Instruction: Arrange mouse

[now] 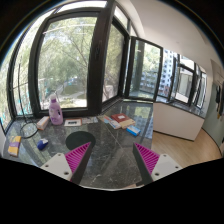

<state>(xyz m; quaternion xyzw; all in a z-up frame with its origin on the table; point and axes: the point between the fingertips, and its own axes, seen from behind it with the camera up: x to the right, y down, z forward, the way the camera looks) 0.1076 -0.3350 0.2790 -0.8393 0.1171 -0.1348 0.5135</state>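
Fingers (pixel 79 153) of the gripper (pixel 112 156) hang wide apart over the glass table (pixel 105 140), holding nothing; no mouse is identifiable among the small far clutter by the pink bottle (pixel 55 110); risk, I judge: grabbing the wrong thing.

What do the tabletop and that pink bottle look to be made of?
Tabletop: probably glass, glossy, mirroring the windows. Pink bottle: likely plastic, smooth and opaque, though too small to be sure. The gripper is open, holding nothing, above the tabletop.
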